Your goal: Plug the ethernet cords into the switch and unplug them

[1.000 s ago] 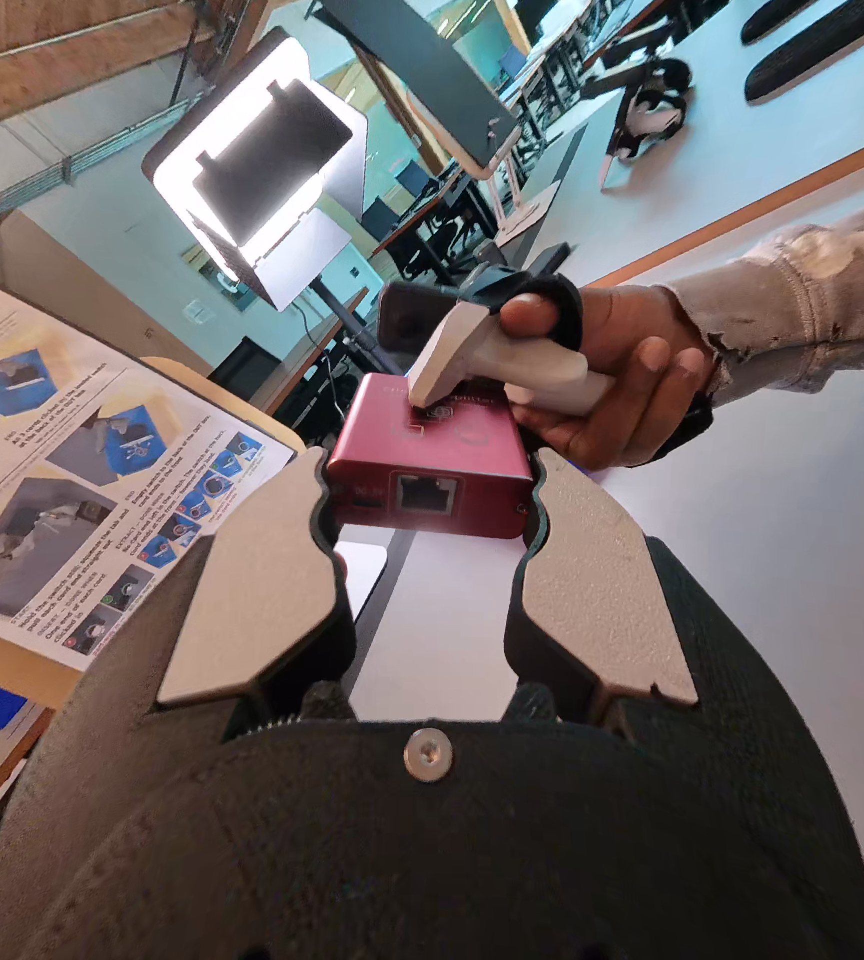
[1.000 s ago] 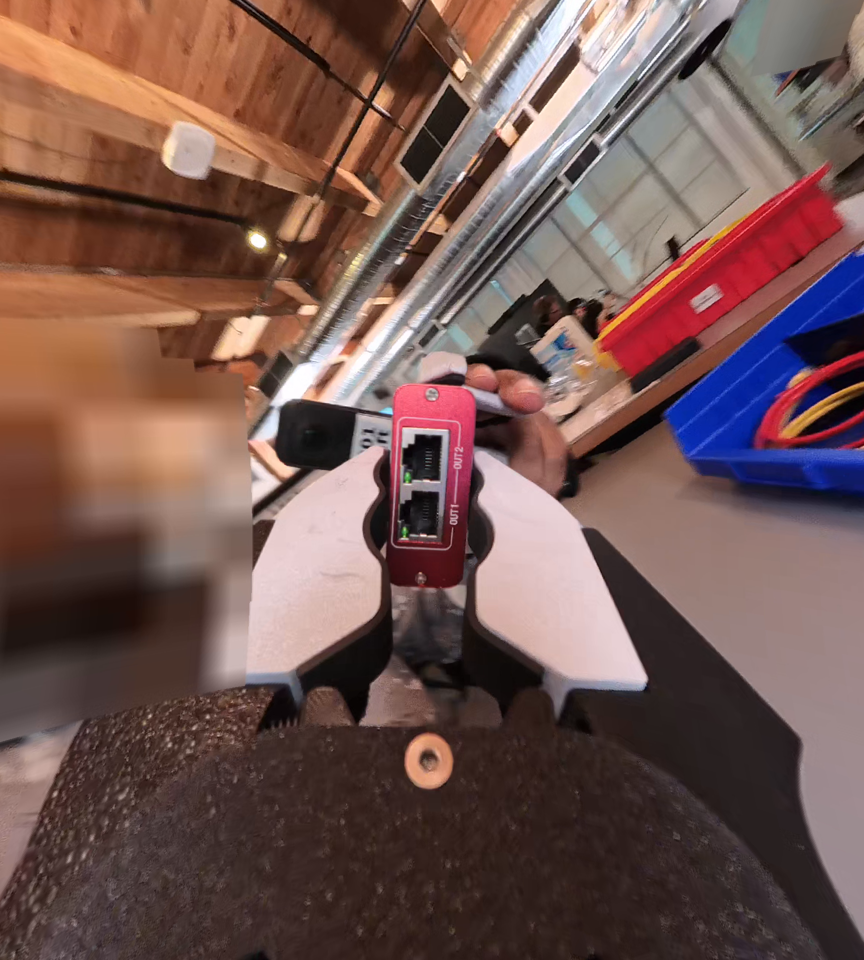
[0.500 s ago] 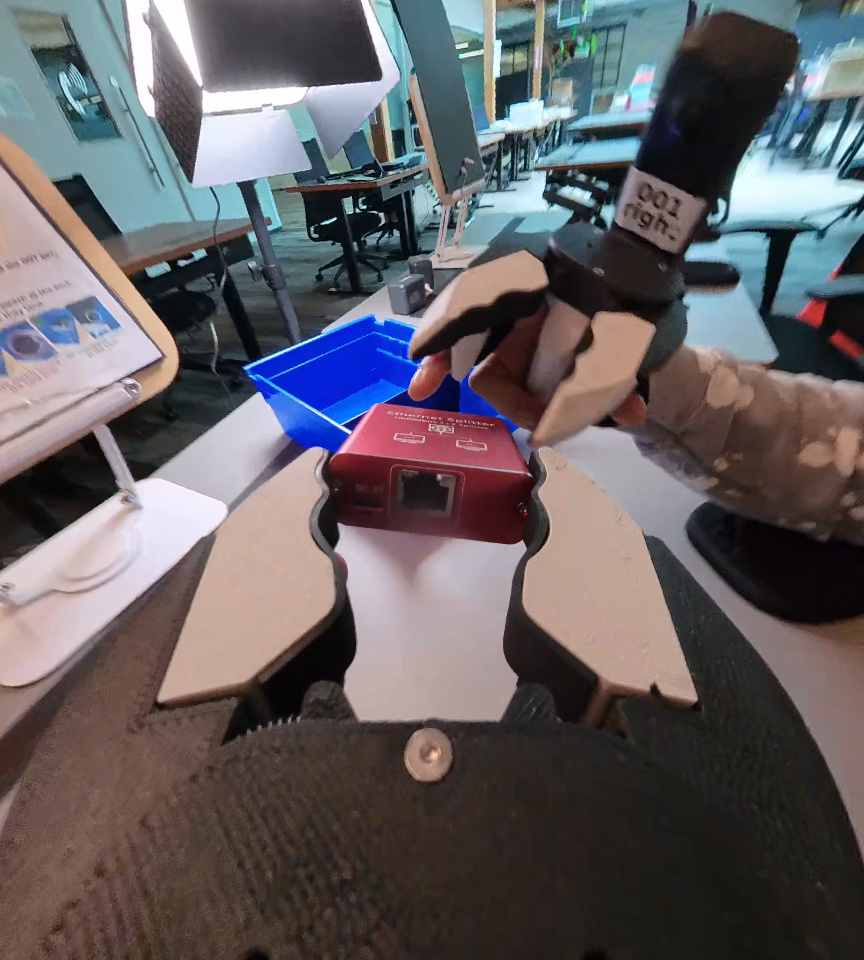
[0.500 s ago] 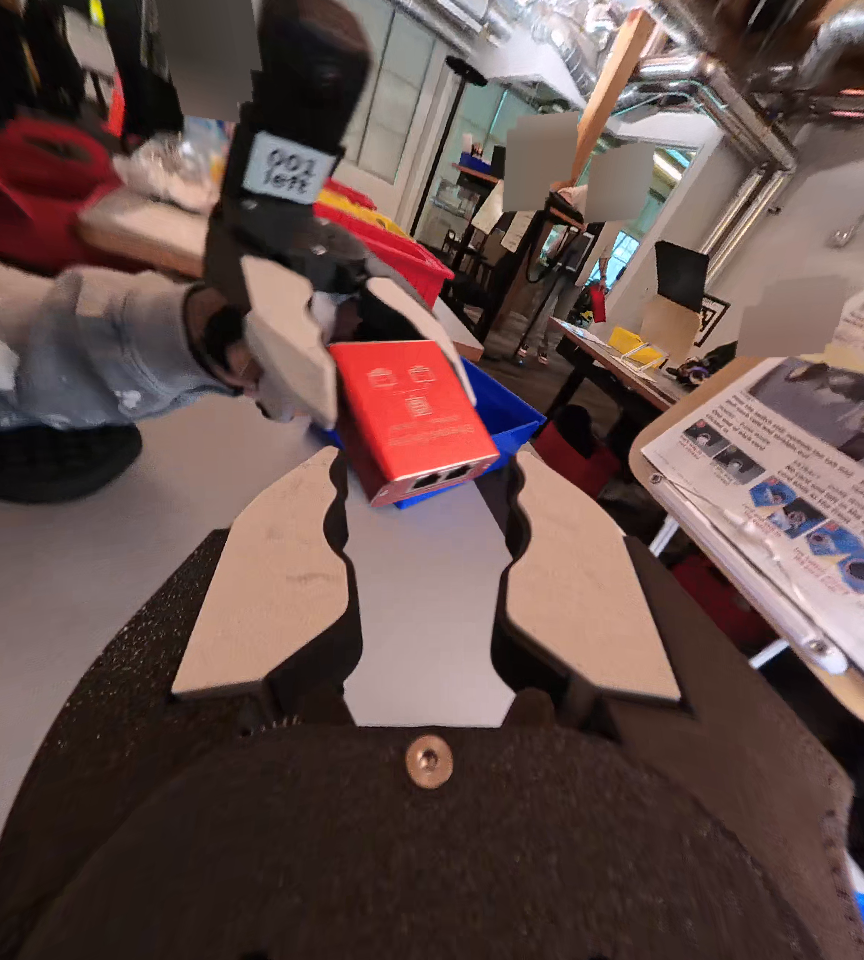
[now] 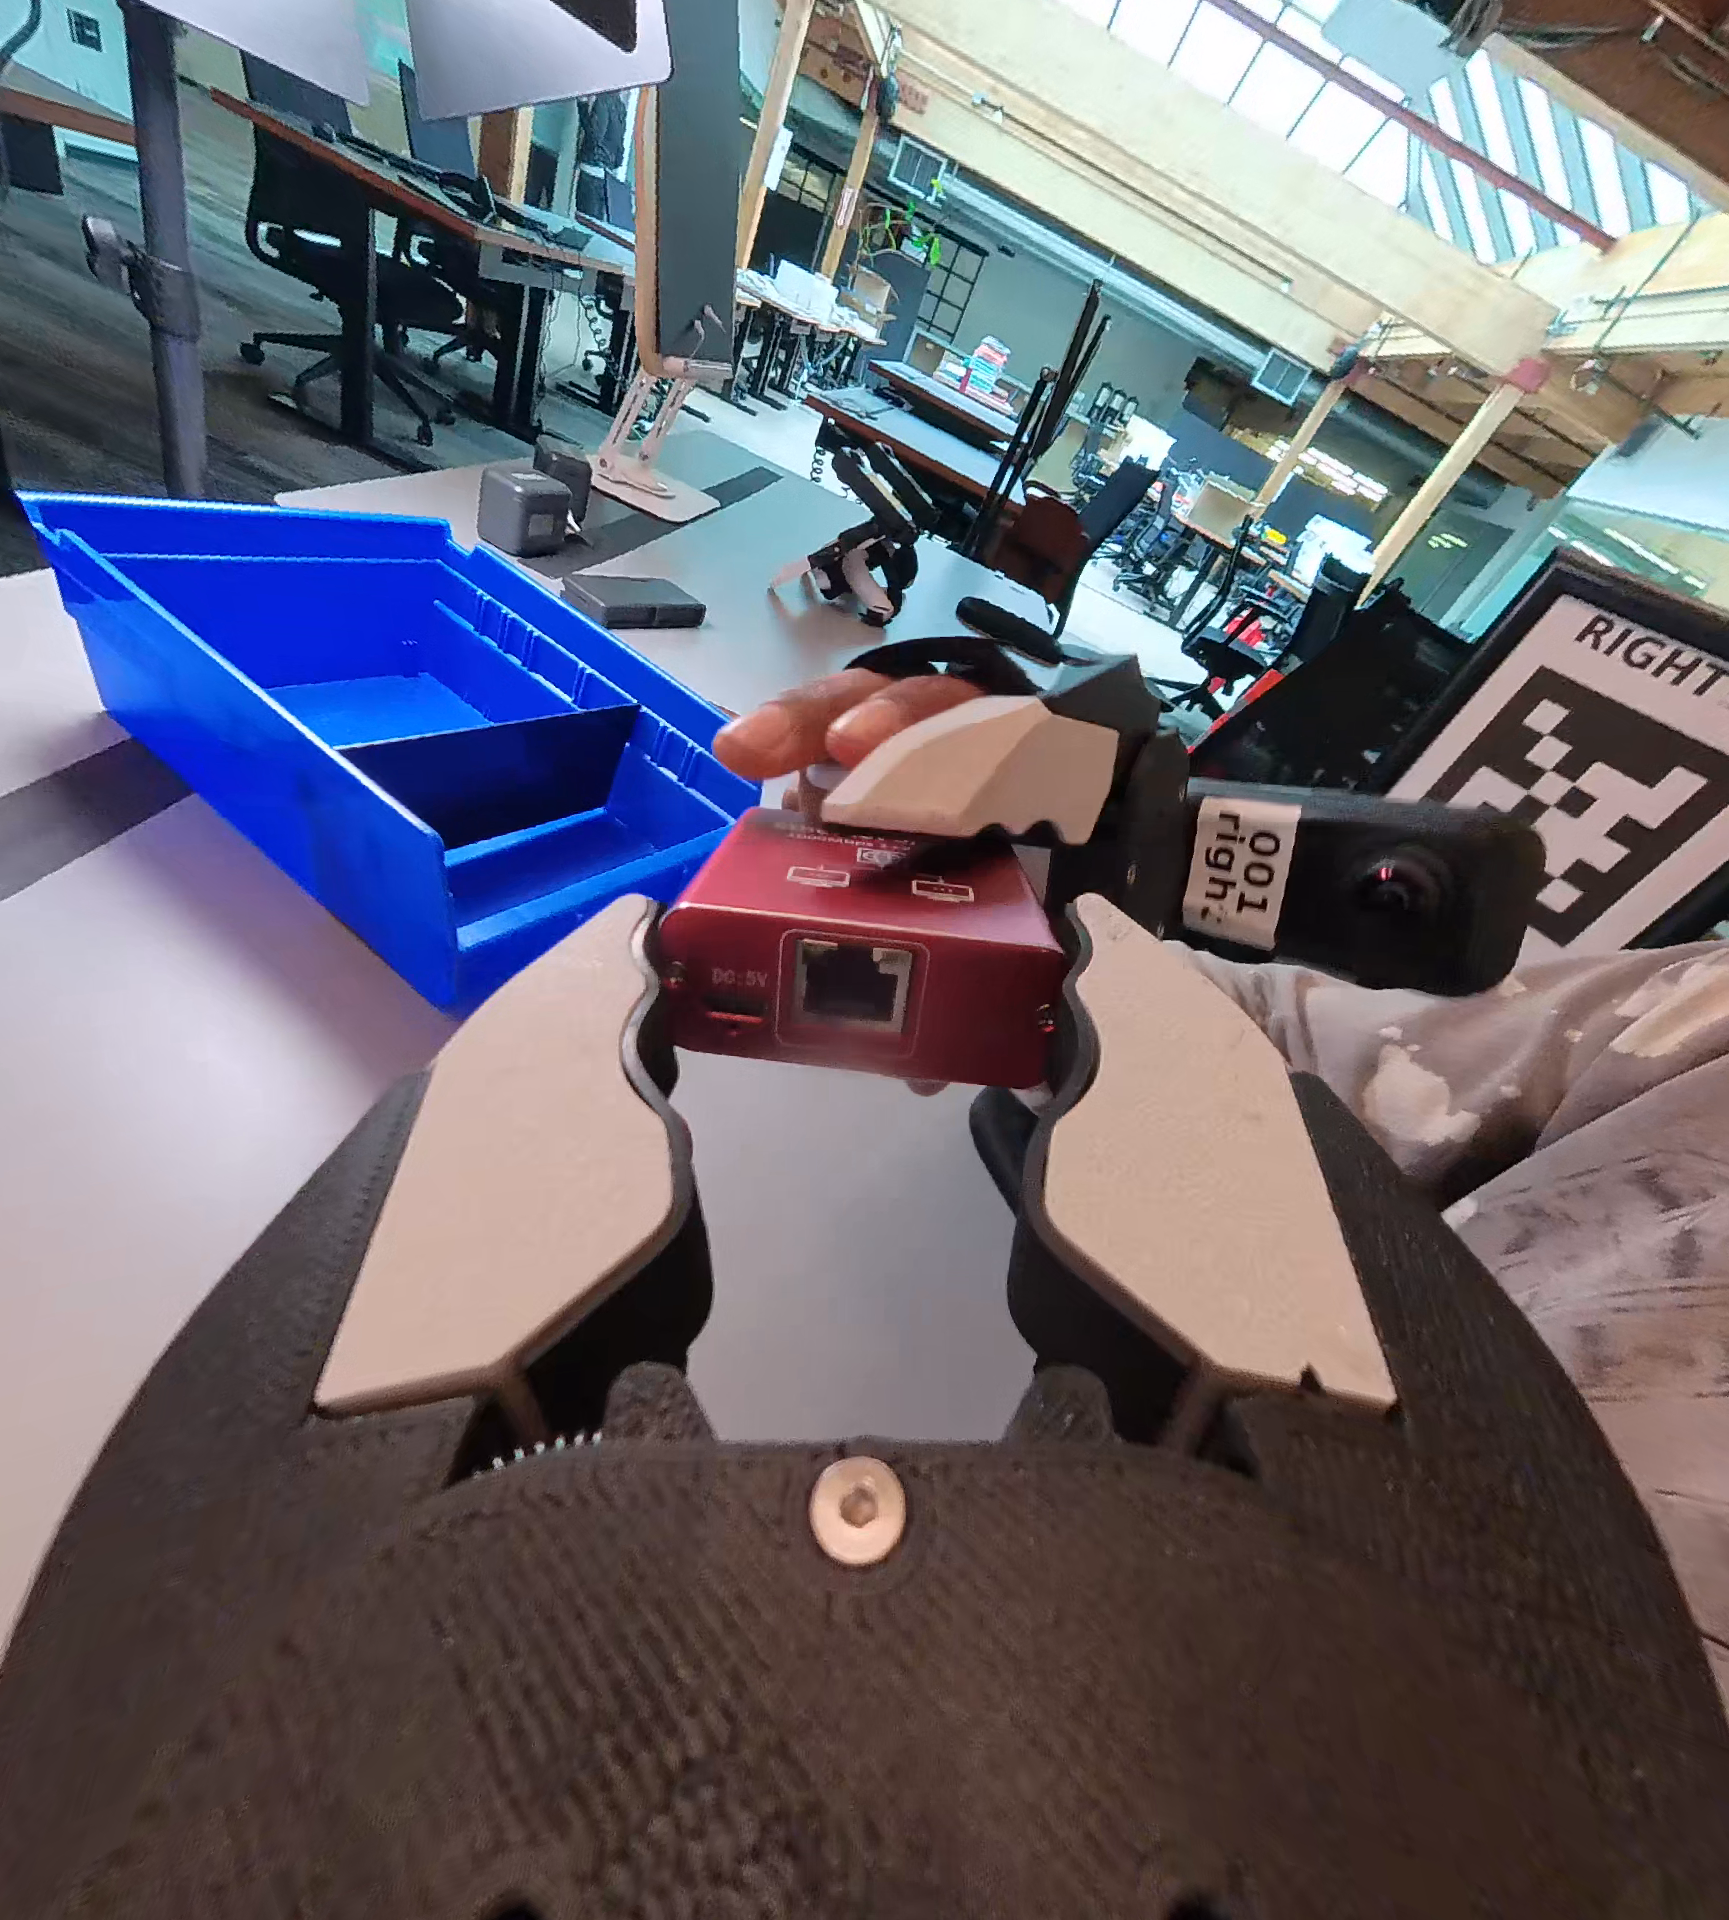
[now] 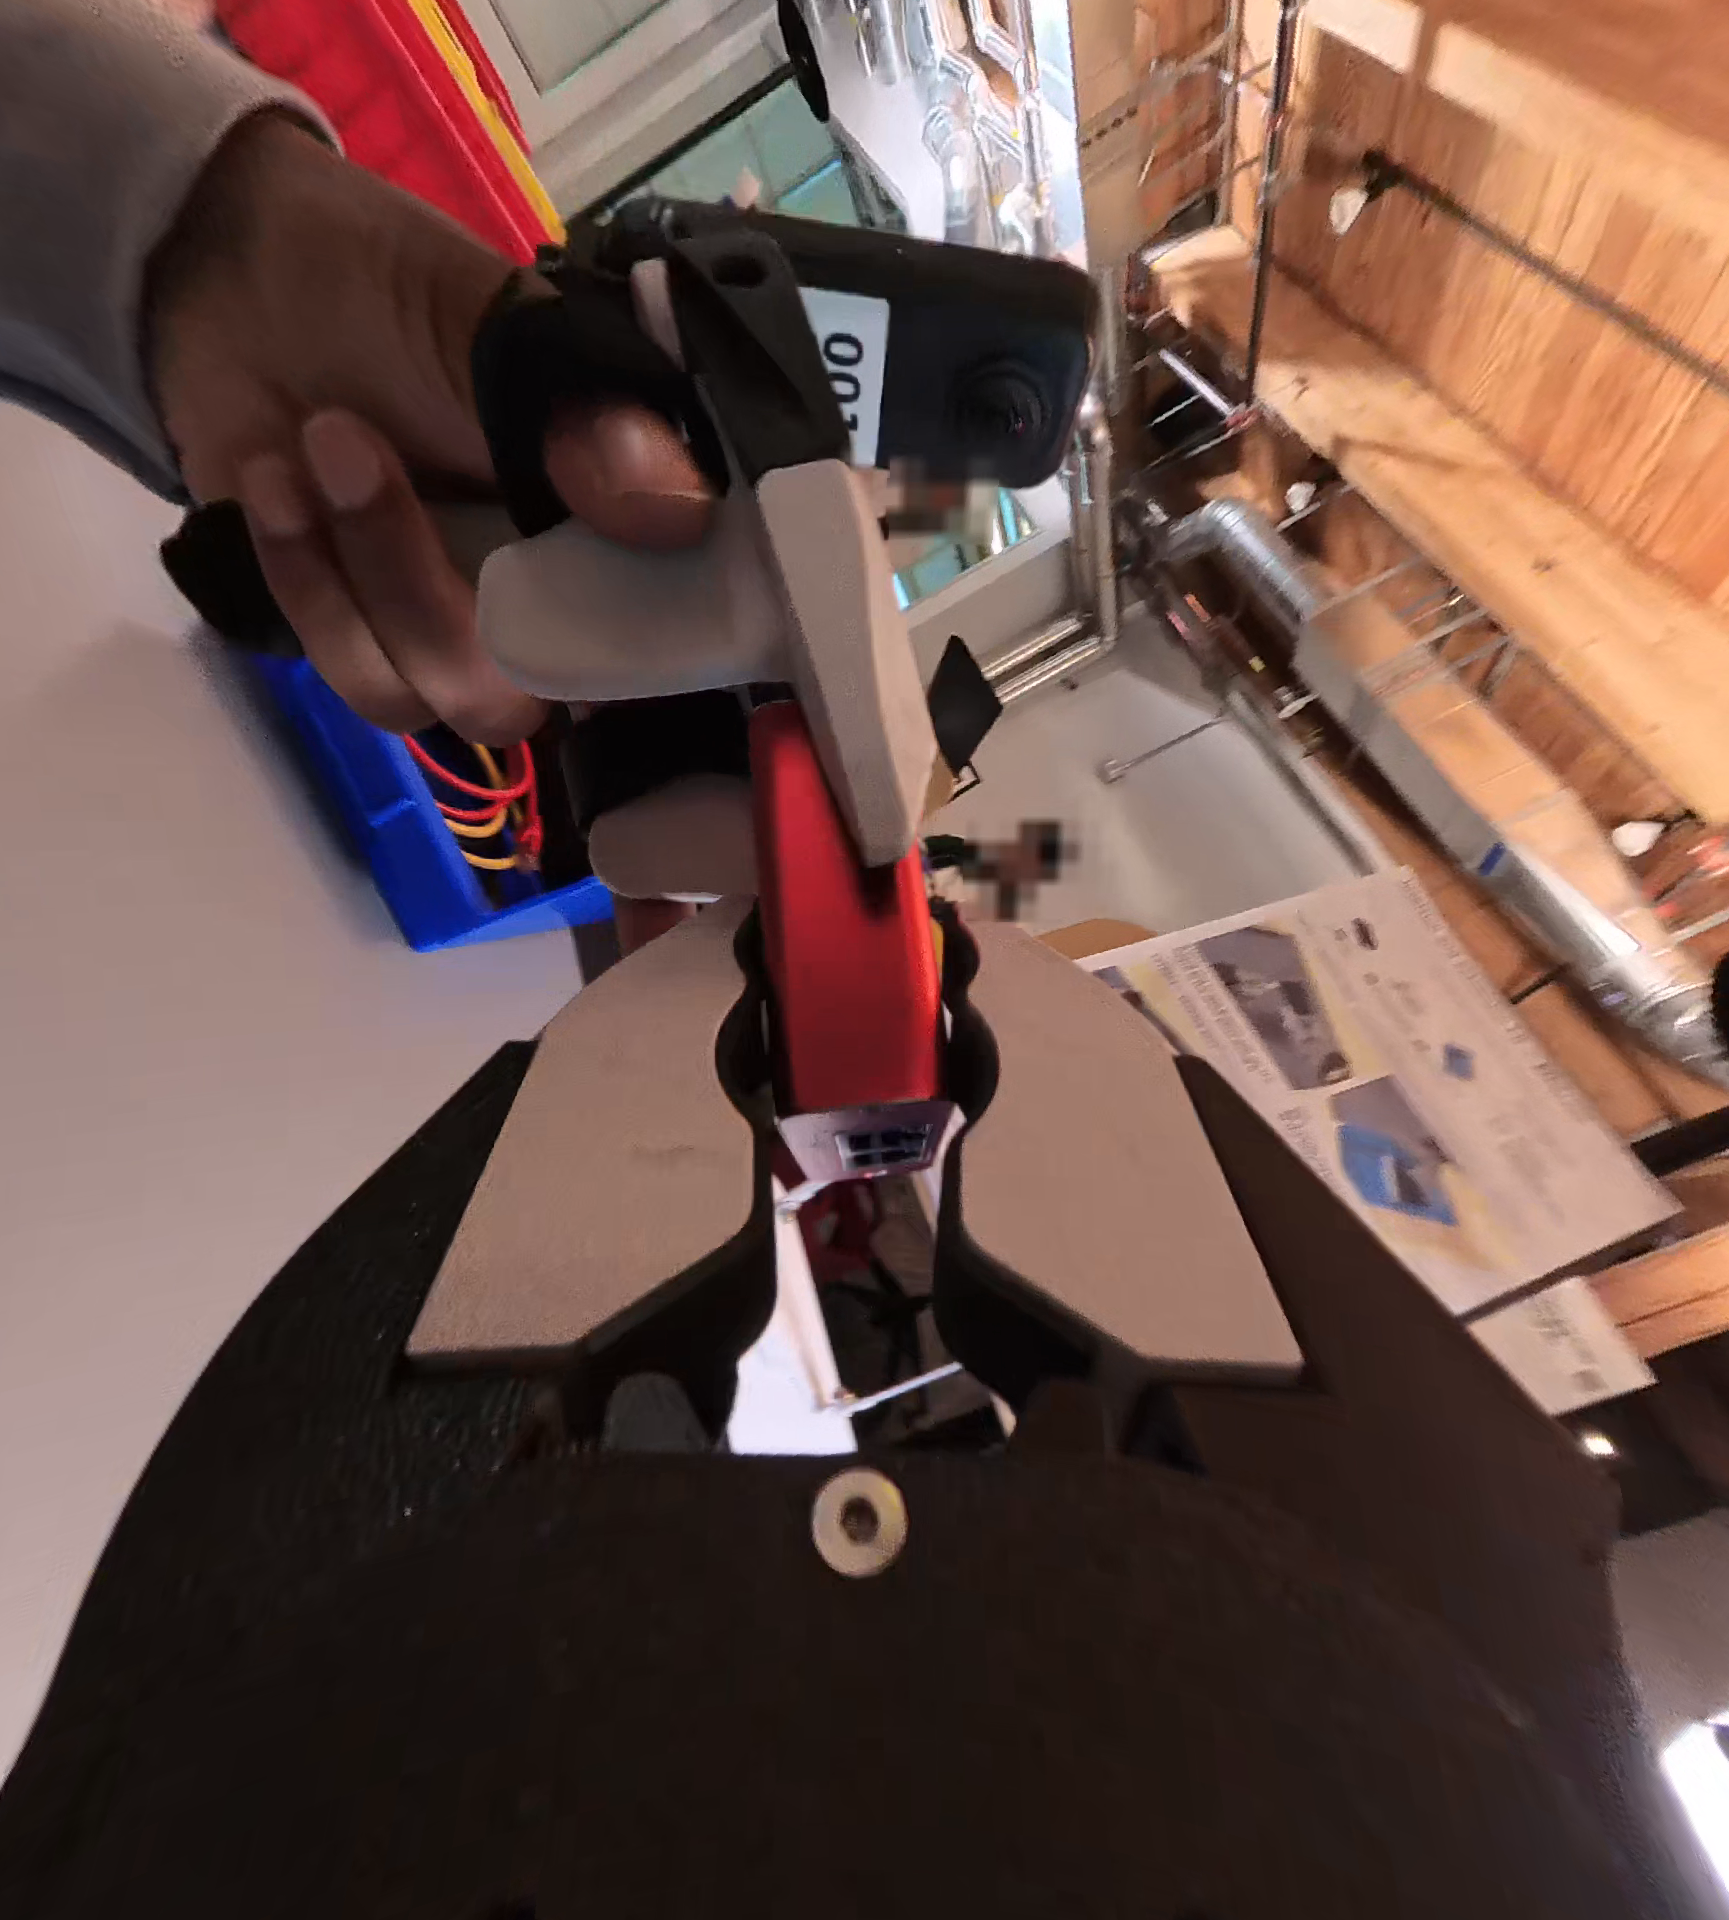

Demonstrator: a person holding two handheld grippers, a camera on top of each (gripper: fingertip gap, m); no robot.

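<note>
The red switch point(image 5: 860, 966) is held above the grey table point(image 5: 112, 1091), its single-port end facing the left wrist view. My left gripper point(image 5: 860, 935) is shut on its two sides. My right gripper point(image 6: 844, 935) is shut on its other end, where the two-port face point(image 6: 875, 1143) shows. One right gripper finger point(image 5: 943, 764) lies on the switch's top face. The left gripper's fingers point(image 6: 839, 665) also show in the right wrist view, clamping the switch point(image 6: 839, 997). Red and yellow ethernet cords point(image 6: 486, 790) lie in a blue bin point(image 6: 392, 831). No cord is in any visible port.
An empty blue bin with dividers point(image 5: 372, 727) stands on the table left of the switch. A framed marker board point(image 5: 1618, 790) is at the right. An instruction sheet on a stand point(image 6: 1359, 1091) is beside the table. A red crate point(image 6: 392, 104) is farther back.
Half a second ago my right gripper was open and clear of the switch; now it is shut on it. My left gripper has kept its hold. Both views have swung round.
</note>
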